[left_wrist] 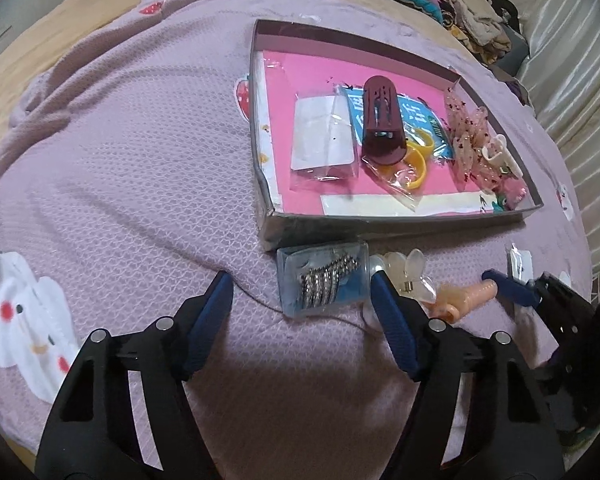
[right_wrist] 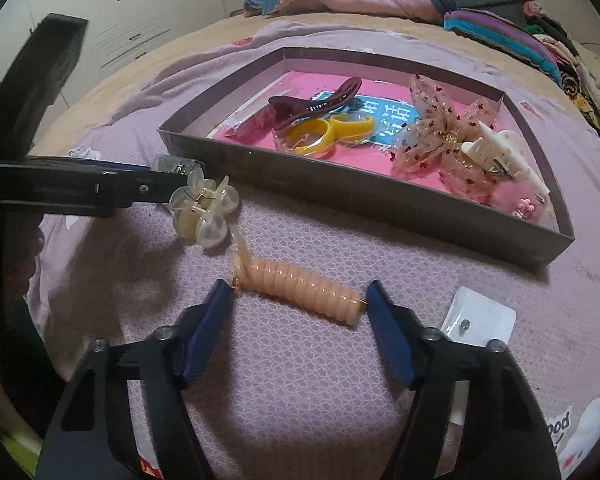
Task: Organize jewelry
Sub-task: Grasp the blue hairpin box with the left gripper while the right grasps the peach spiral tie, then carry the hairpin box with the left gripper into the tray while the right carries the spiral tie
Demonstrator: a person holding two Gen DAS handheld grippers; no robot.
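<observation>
Jewelry and hair pieces lie partly inside the grey box (right_wrist: 364, 204) on the purple bedspread (left_wrist: 120, 168), partly in front of it. We find our right gripper (right_wrist: 298, 294) spread wide around the peach coil tie (right_wrist: 300, 286), not gripping it. Our left gripper (left_wrist: 302, 292) is likewise released, straddling the clear case of silver rings (left_wrist: 326, 282), beside the flower clip (right_wrist: 202, 210).

Bed: my lilac blanket (right_wrist: 300, 360) covers it.
On it: tray (right_wrist: 380, 196), spiral hair tie (right_wrist: 300, 288), flower clip (right_wrist: 204, 212), clear case (left_wrist: 324, 284).
</observation>
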